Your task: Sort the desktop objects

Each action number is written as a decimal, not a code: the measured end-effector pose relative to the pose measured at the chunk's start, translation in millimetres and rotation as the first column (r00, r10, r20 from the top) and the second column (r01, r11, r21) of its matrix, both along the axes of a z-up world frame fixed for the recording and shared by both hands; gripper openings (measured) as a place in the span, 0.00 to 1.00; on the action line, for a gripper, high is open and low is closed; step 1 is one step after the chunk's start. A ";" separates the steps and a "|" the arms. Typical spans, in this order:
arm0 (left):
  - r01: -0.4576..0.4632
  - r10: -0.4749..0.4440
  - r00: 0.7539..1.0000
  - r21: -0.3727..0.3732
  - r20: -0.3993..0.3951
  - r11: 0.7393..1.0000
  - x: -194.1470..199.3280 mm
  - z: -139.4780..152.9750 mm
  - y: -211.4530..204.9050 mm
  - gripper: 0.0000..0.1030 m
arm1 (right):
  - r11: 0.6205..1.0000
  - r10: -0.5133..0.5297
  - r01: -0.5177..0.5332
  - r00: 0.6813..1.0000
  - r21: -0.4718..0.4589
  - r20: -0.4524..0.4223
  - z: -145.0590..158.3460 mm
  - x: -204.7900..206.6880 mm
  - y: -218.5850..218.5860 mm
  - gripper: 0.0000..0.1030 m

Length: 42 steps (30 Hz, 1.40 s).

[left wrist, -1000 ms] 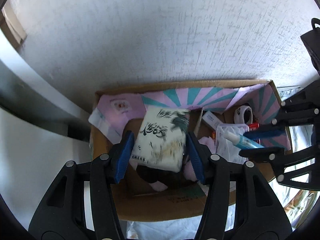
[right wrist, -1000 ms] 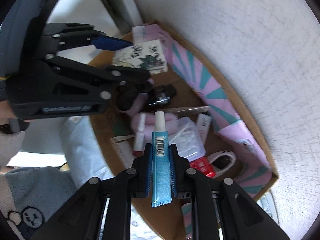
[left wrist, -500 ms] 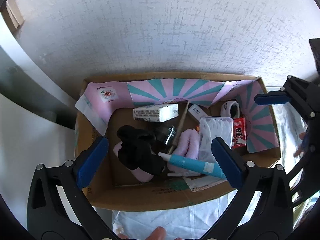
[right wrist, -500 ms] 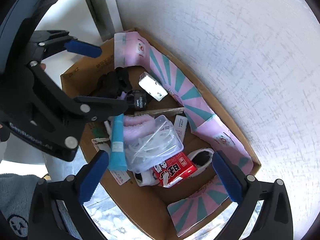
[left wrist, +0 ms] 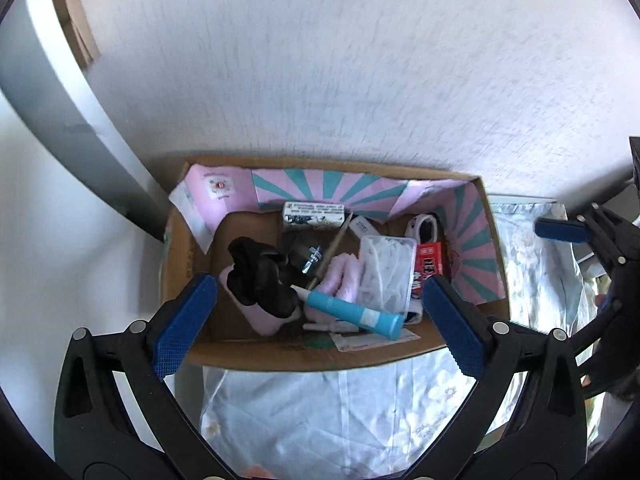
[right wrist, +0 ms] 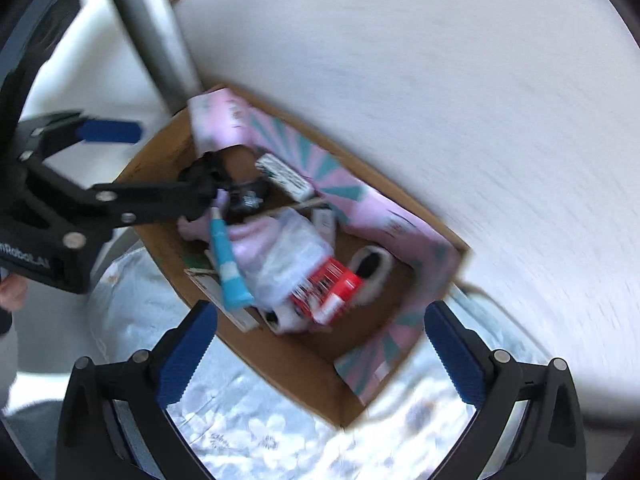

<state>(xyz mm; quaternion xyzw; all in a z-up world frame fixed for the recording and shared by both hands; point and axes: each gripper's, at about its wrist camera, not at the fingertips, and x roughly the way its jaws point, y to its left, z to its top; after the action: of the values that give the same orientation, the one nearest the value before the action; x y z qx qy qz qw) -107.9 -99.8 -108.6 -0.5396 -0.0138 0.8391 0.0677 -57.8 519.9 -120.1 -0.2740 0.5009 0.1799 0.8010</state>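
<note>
Box (left wrist: 280, 354) against the wall is seen well filled: blue tube (left wrist: 352, 314), tissue pack (left wrist: 314, 214), clear case (left wrist: 386, 272) (among others) lie inside. Left tool (left wrist: 320, 324) and right tool (right wrist: 320, 350) are spread wide, nothing pinched. Little is judged left; remaining table items cannot be seen.

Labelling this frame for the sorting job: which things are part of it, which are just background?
Job: cardboard box, blue tube, tissue pack, clear plastic case, red packet, left gripper, right gripper, both open and empty.
Background: wall, floral cloth.
</note>
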 end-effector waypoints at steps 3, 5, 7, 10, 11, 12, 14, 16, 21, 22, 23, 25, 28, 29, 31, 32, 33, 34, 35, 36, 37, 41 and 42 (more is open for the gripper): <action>0.001 -0.002 1.000 -0.024 -0.027 1.000 6.1 16.6 10.2 1.00 | 0.997 -0.073 0.073 0.997 0.026 0.014 18.7 -6.3 -19.0 1.00; 0.003 -0.005 0.999 -0.045 -0.036 0.999 8.7 25.7 19.2 1.00 | 0.993 -0.115 0.113 0.992 0.037 0.044 31.9 -14.1 -30.5 1.00; 0.006 -0.009 0.999 -0.053 -0.047 0.999 13.3 37.8 27.7 1.00 | 0.987 -0.158 0.155 0.984 0.037 0.083 46.8 -23.1 -40.9 1.00; 0.035 -0.037 0.998 -0.048 -0.045 0.998 20.9 52.5 44.0 1.00 | 0.971 -0.237 0.235 0.961 0.028 0.141 67.9 -39.3 -59.2 1.00; 0.049 -0.051 0.998 -0.046 -0.045 0.998 24.4 57.3 49.3 1.00 | 0.965 -0.261 0.261 0.953 0.023 0.157 70.9 -42.2 -63.6 1.00; 0.059 -0.062 0.997 -0.047 -0.053 0.997 29.2 62.8 54.9 1.00 | 0.957 -0.287 0.289 0.941 0.019 0.178 75.4 -46.8 -69.9 1.00; 0.057 -0.062 0.994 -0.053 -0.086 0.997 41.2 75.7 64.0 1.00 | 0.938 -0.345 0.346 0.915 0.032 0.209 83.9 -57.1 -83.9 1.00; 0.043 -0.050 0.992 -0.065 -0.113 0.997 51.8 84.2 69.8 1.00 | 0.922 -0.386 0.384 0.896 0.053 0.220 91.1 -66.6 -96.9 1.00; -0.006 -0.013 0.983 -0.098 -0.183 0.995 84.2 101.4 81.8 1.00 | 0.887 -0.459 0.454 0.851 0.082 0.257 109.3 -93.1 -120.1 1.00; -0.012 -0.008 0.981 -0.104 -0.191 0.995 89.9 103.5 83.6 1.00 | 0.884 -0.466 0.459 0.844 0.090 0.266 113.0 -99.2 -122.9 1.00; -0.021 0.000 0.980 -0.105 -0.200 0.994 97.3 105.7 85.3 1.00 | 0.882 -0.470 0.462 0.839 0.095 0.274 116.5 -105.0 -125.0 1.00; -0.036 0.015 0.978 -0.096 -0.208 0.995 107.6 108.1 86.7 1.00 | 0.882 -0.470 0.459 0.836 0.106 0.284 120.6 -115.8 -126.9 1.00; -0.061 0.037 0.976 -0.107 -0.216 0.992 119.1 109.0 87.0 1.00 | 0.886 -0.463 0.449 0.835 0.117 0.298 124.3 -131.2 -127.4 1.00; -0.071 0.046 0.975 -0.110 -0.217 0.991 122.2 108.9 86.0 1.00 | 0.887 -0.461 0.447 0.835 0.119 0.302 124.5 -135.5 -126.8 1.00; -0.080 0.057 0.975 -0.102 -0.216 0.991 125.8 108.4 84.1 1.00 | 0.892 -0.451 0.436 0.836 0.121 0.312 123.4 -142.5 -125.5 1.00; -0.085 0.063 0.975 -0.099 -0.213 0.991 126.8 107.8 82.6 1.00 | 0.894 -0.447 0.433 0.837 0.118 0.315 122.0 -144.4 -125.0 1.00; -0.089 0.067 0.976 -0.097 -0.209 0.991 127.6 107.3 81.4 1.00 | 0.895 -0.445 0.432 0.838 0.114 0.315 120.3 -145.7 -125.1 1.00; -0.095 0.073 0.975 -0.095 -0.210 0.991 128.4 107.2 80.3 1.00 | 0.894 -0.446 0.433 0.839 0.114 0.312 118.4 -146.1 -125.4 1.00; -0.098 0.076 0.974 -0.096 -0.213 0.990 129.8 107.4 79.9 1.00 | 0.894 -0.447 0.434 0.839 0.116 0.309 117.0 -146.1 -126.0 1.00; -0.104 0.081 0.974 -0.099 -0.213 0.990 130.0 107.3 79.4 1.00 | 0.893 -0.448 0.434 0.840 0.116 0.307 115.8 -145.9 -126.6 1.00; -0.104 0.081 0.974 -0.100 -0.212 0.990 130.0 106.3 79.2 1.00 | 0.892 -0.450 0.436 0.839 0.118 0.306 114.2 -145.1 -127.4 1.00; -0.105 0.083 0.974 -0.097 -0.210 0.990 128.8 105.5 78.6 1.00 | 0.893 -0.449 0.433 0.843 0.121 0.297 111.8 -142.7 -128.3 1.00; -0.106 0.083 0.973 -0.100 -0.214 0.989 128.8 105.6 78.8 1.00 | 0.894 -0.447 0.430 0.845 0.123 0.295 112.0 -142.6 -128.8 1.00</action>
<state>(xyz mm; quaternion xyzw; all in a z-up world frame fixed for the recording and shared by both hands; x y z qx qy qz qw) 20.9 -21.0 -3.0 -0.4499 0.0142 0.8930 -0.0012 -200.4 391.1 -8.0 -0.1566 0.4109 -0.0409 0.8972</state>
